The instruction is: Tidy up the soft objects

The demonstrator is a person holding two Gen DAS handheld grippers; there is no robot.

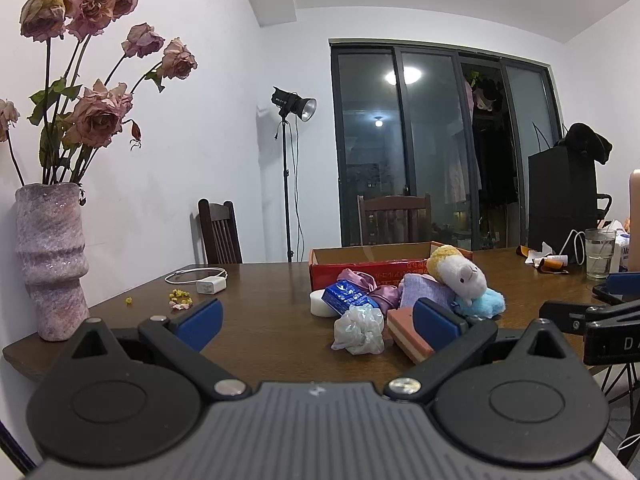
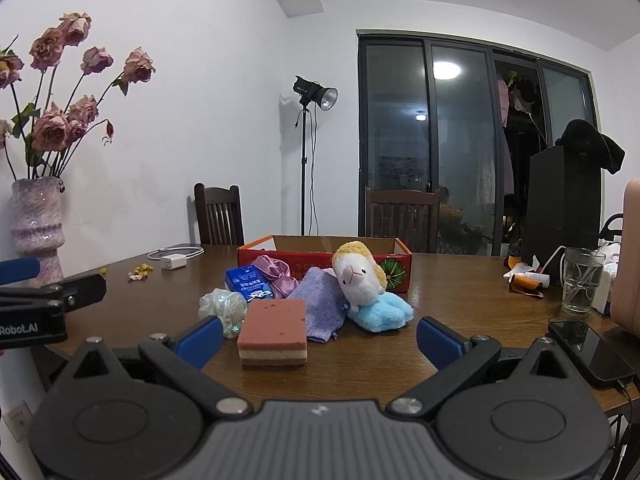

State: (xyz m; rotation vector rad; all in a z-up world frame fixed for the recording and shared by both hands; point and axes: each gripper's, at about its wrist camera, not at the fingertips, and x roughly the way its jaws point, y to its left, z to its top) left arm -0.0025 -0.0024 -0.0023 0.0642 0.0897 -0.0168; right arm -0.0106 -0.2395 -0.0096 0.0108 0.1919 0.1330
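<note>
Both my grippers, left (image 1: 316, 318) and right (image 2: 320, 336), hover level over the worktop (image 2: 460, 304), fingers spread wide, facing the sponge (image 2: 273, 332).

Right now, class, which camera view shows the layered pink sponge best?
The right wrist view: the layered pink sponge sits whole and unobstructed, top and layered side visible. In the left wrist view, the left gripper covers part of it.

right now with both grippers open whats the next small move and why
Probably ease the right gripper forward around the pink layered sponge: it lies nearest, just ahead between the open fingers, apart from the pile, with the red box open behind.
</note>
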